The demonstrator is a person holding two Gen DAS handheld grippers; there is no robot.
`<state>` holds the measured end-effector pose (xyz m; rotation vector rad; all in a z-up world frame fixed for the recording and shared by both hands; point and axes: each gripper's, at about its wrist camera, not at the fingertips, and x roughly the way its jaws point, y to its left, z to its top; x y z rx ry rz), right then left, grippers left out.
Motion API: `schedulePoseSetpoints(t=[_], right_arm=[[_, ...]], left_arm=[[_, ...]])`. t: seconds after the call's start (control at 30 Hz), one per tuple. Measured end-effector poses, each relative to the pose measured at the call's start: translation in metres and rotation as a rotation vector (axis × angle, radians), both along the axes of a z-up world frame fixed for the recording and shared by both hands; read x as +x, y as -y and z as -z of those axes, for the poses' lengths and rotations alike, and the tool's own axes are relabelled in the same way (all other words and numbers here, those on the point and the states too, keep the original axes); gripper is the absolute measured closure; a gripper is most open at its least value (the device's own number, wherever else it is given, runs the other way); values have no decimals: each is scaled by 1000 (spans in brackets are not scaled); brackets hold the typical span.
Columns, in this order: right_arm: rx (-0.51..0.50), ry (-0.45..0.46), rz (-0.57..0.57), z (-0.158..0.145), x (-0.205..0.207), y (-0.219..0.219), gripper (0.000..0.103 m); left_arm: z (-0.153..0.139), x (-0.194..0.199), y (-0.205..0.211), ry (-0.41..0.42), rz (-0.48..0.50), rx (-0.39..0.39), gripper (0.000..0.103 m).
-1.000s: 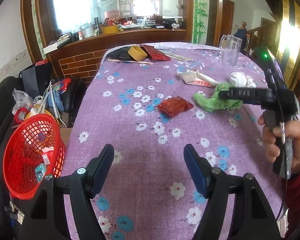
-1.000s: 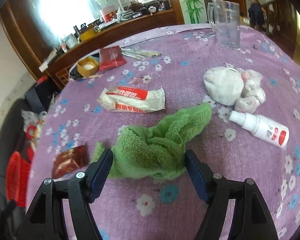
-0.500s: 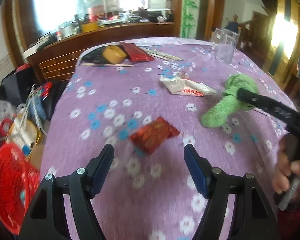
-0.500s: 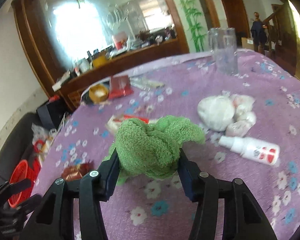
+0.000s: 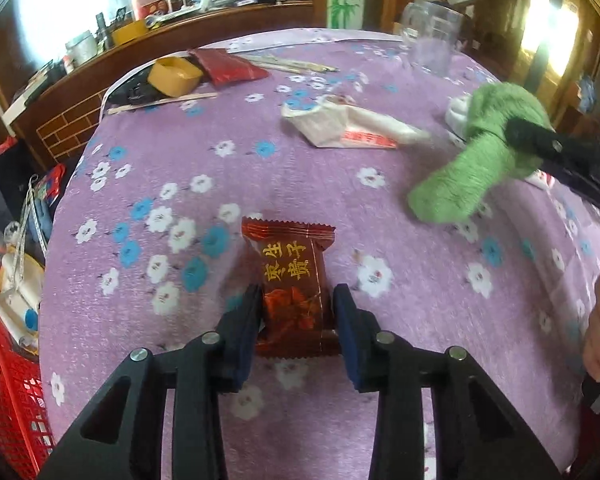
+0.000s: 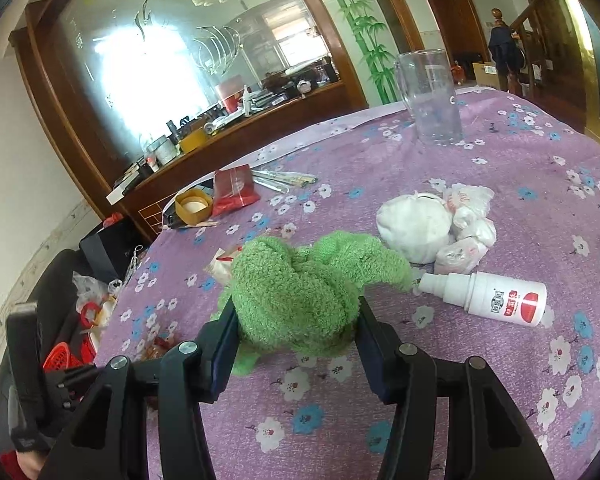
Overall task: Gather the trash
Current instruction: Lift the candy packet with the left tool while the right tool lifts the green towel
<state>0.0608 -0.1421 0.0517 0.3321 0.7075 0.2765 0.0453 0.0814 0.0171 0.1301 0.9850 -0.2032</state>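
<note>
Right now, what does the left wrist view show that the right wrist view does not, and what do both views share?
Only the left wrist view shows the red snack packet clearly, between the left gripper fingers, which have just been closing on it. Only the right wrist view shows the white spray bottle clearly, lying on its side. Both show the green towel clamped in the right gripper, the clear mug and the purple flowered tablecloth.

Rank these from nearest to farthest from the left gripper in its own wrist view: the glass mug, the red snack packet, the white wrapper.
1. Red snack packet, between the left gripper's fingers.
2. White wrapper, mid-table, ahead and right.
3. Glass mug, far right edge.
</note>
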Motion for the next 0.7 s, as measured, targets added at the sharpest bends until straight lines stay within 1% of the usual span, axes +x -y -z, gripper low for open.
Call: schedulePoseSetpoints(t=[0.07, 0.23, 0.33, 0.47, 0.6, 0.7], right_arm=[[-3, 0, -8, 0, 0, -1, 44], [-12, 5, -13, -1, -2, -4, 44], [-14, 6, -16, 0, -1, -4, 44], [-24, 12, -29, -1, -3, -8, 44], [-33, 16, -37, -1, -3, -11, 44], [-41, 22, -47, -2, -3, -14, 44]], left_arm=[[1, 1, 4, 6, -13, 7, 68], [4, 9, 3, 0, -68, -16, 68], [8, 9, 2, 19, -101, -33, 69], [7, 5, -2, 71, -149, -45, 70], [2, 2, -6, 121, -172, -56, 70], [-7, -3, -9, 191, -192, -42, 70]])
